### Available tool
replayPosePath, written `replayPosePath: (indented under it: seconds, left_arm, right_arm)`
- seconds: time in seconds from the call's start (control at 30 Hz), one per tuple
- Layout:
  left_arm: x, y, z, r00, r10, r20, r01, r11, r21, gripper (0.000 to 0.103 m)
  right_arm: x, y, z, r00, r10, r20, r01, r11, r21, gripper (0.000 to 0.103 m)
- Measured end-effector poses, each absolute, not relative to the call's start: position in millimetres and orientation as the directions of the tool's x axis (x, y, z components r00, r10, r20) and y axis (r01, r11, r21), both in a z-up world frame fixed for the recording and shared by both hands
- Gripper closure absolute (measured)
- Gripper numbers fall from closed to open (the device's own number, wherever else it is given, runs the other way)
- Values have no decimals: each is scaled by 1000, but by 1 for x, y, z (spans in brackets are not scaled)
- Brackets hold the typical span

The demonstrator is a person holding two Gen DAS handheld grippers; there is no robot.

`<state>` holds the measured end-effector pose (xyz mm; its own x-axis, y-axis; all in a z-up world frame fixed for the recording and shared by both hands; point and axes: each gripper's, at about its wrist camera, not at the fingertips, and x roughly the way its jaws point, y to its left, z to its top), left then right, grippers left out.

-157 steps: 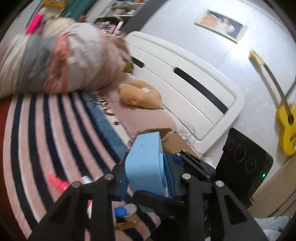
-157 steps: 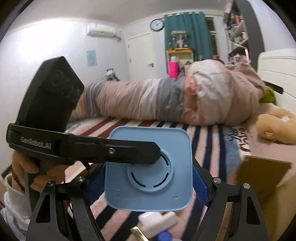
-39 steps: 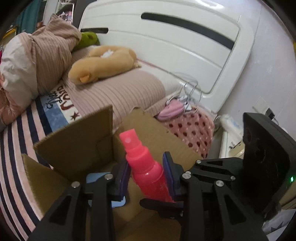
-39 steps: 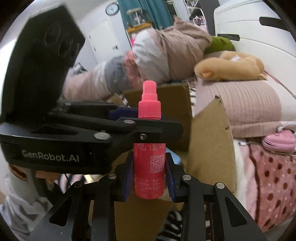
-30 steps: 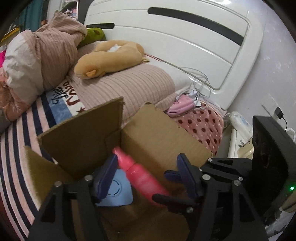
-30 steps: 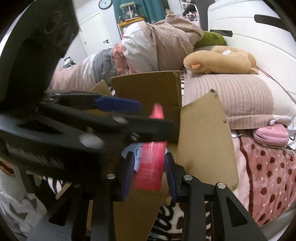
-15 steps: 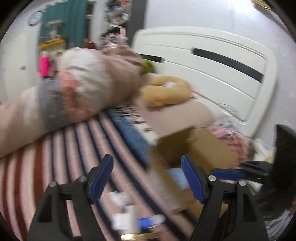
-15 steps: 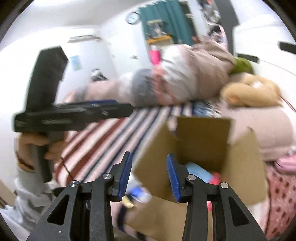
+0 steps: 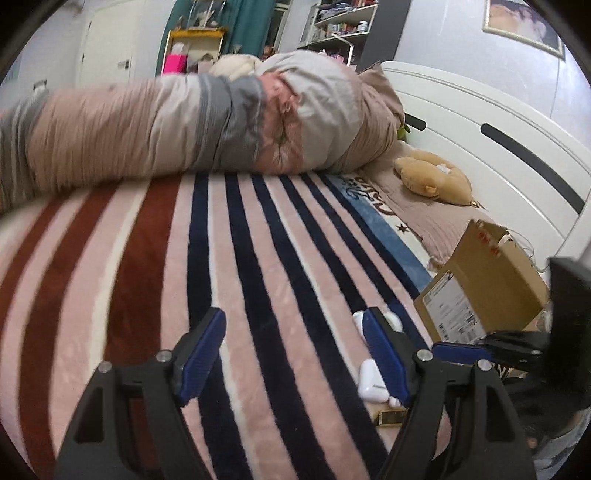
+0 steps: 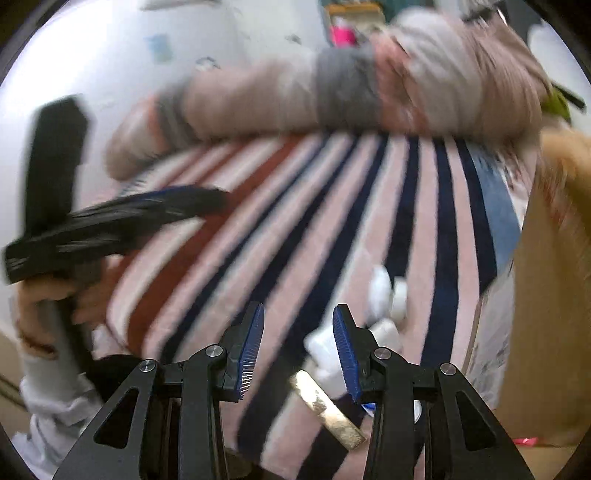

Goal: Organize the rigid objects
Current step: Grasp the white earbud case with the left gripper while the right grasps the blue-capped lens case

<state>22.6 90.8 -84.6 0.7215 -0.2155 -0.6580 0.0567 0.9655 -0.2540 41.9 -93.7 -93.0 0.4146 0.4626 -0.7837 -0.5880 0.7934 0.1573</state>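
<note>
Over striped blanket (image 9: 258, 258): left claw (image 9: 295, 354) spread, empty; right claw (image 10: 298, 347) spread, empty; cardboard box (image 9: 484, 280) right.

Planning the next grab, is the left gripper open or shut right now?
Open: the left gripper has its blue pads spread wide, nothing between them.

- Striped blanket (image 9: 258, 258) in pink, navy and rust across bed;
- rolled duvet (image 9: 184, 122) behind;
- tan plush toy (image 9: 432, 177) beside white headboard (image 9: 498, 147);
- framed picture (image 9: 524, 18) on wall.
</note>
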Motion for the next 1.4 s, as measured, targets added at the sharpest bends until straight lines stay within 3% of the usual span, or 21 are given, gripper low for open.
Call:
replayPosePath:
  seconds: [0.17, 0.23, 0.37, 0.5, 0.57, 0.7, 0.83, 0.9, 1.03, 1.17, 1.2, 1.33, 1.4]
  left_arm:
    - [20, 95, -109, 686, -199, -700, 31, 969, -245, 29]
    - [18, 92, -110, 682, -238, -692, 59, 961, -272, 29]
    - [18, 85, -110, 680, -253, -689, 74, 957, -279, 29]
    - [19, 79, -112, 672, -246, -698, 79, 962, -262, 29]
    - [21, 78, -112, 669, -245, -702, 78, 962, -261, 29]
    - [22, 78, -115, 661, -243, -710, 72, 962, -263, 29]
    - [24, 77, -122, 636, -258, -728, 81, 960, -269, 29]
    - [25, 71, -124, 621, -254, -742, 93, 963, -252, 29]
    - [25, 55, -128, 589, -314, -745, 159, 948, -274, 29]
    - [30, 30, -138, 522, -366, -771, 242, 930, -278, 29]
    - [30, 25, -141, 508, -366, -780, 252, 929, -272, 29]
    - [37, 2, -159, 448, -319, -835, 274, 938, -212, 30]
    - [42, -8, -167, 432, -282, -857, 283, 944, -168, 38]
  right_arm:
    - [58, -119, -131, 396, 405, -824, -479, 857, 191, 67]
    - [55, -128, -138, 412, 382, -827, -461, 871, 173, 52]
    - [61, -152, -151, 367, 422, -829, -383, 880, 279, 52]
    - [64, -169, -157, 398, 365, -842, -341, 910, 234, 52]
    - [61, -175, -157, 400, 367, -840, -335, 912, 239, 51]
    - [58, -166, -154, 376, 413, -829, -386, 884, 265, 41]
    - [50, -159, -156, 351, 371, -860, -423, 882, 208, 41]
    - [45, -160, -159, 331, 379, -865, -437, 873, 215, 43]
    - [41, -157, -163, 344, 333, -878, -455, 877, 154, 60]
    - [40, -150, -166, 381, 307, -872, -485, 869, 94, 63]
    - [38, -150, -164, 400, 280, -873, -487, 872, 57, 78]
    - [30, -160, -157, 448, 259, -855, -444, 895, 38, 77]
    - [25, -163, -156, 460, 254, -851, -440, 898, 30, 77]
